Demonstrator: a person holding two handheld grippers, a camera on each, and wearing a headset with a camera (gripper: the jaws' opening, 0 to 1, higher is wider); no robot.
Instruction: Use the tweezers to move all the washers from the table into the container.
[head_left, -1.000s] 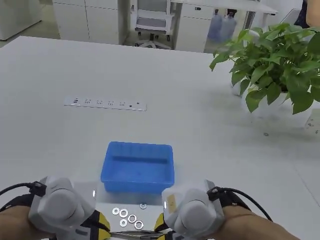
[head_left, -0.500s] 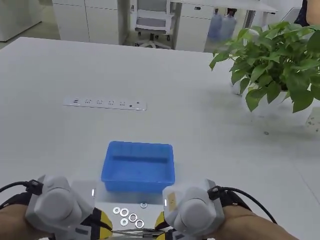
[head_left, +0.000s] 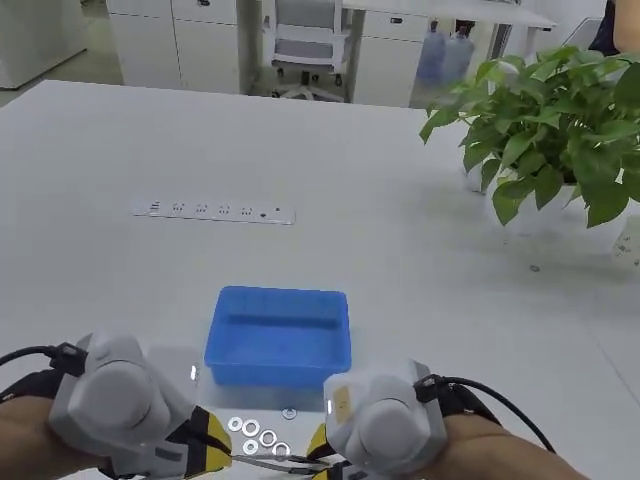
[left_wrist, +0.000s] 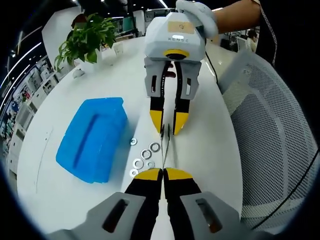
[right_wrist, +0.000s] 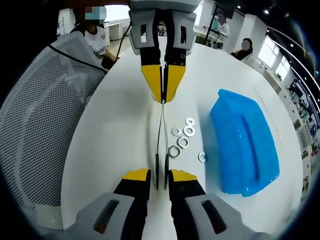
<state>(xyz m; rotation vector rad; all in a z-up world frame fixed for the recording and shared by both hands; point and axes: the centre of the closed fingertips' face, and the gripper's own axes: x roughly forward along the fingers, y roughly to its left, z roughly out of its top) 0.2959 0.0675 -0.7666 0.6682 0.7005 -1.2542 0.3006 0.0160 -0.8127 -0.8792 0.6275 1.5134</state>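
A blue container sits on the white table, and several metal washers lie just in front of it. Thin tweezers run between my two grippers near the table's front edge. My left gripper is shut on the tweezers' joined end. My right gripper is closed around the two prongs of the tweezers. In the right gripper view the washers lie just right of the tweezers, with the container beyond them.
A white power strip lies further back on the table. A potted plant stands at the back right. A mesh chair is by the table's near edge. People sit in the background.
The head camera has tilted a little, so the table scene sits lower. Both grippers stay on the tweezers beside the washers with no clear move.
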